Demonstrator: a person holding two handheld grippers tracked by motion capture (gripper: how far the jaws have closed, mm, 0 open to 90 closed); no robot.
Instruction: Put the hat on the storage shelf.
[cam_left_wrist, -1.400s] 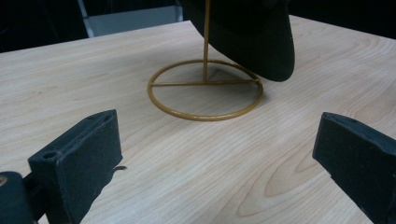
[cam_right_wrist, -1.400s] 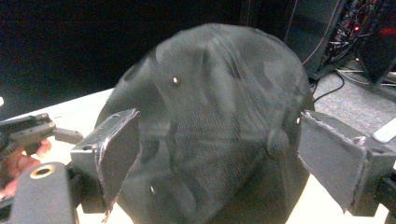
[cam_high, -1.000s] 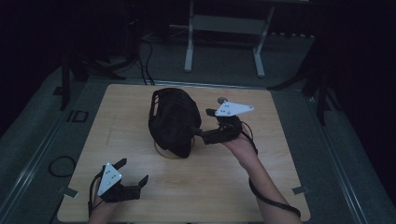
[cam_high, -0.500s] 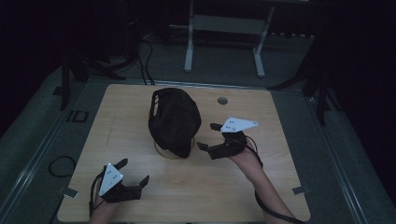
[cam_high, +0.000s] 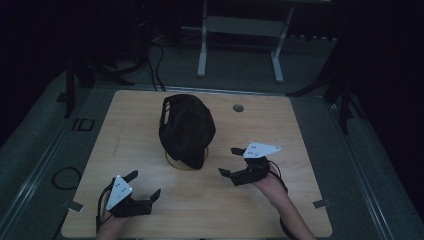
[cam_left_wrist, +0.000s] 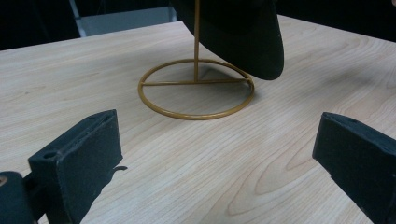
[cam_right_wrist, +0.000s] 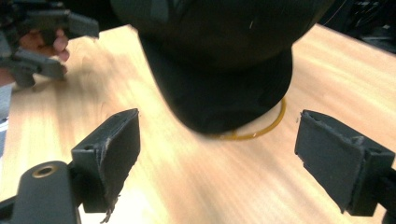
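A black cap (cam_high: 186, 129) rests on a thin gold wire stand (cam_left_wrist: 196, 88) in the middle of the wooden table (cam_high: 300, 125), its brim pointing toward the near edge. My right gripper (cam_high: 230, 161) hovers open just right of the brim, holding nothing. In the right gripper view the cap (cam_right_wrist: 219, 56) hangs ahead of the spread jaws, with the stand's ring (cam_right_wrist: 261, 129) under it. My left gripper (cam_high: 144, 186) sits open near the front left of the table, away from the cap. In the left gripper view the brim (cam_left_wrist: 243, 37) hangs over the ring.
A round cable hole (cam_high: 238, 108) lies in the table top behind the cap on the right. A white metal frame (cam_high: 240, 30) stands on the floor beyond the table. Cables (cam_high: 62, 176) lie on the floor at left. The other gripper (cam_right_wrist: 32, 42) appears far left.
My right gripper has drawn back from the cap's right side toward the near edge and now stands open apart from it. The left gripper has stayed put.
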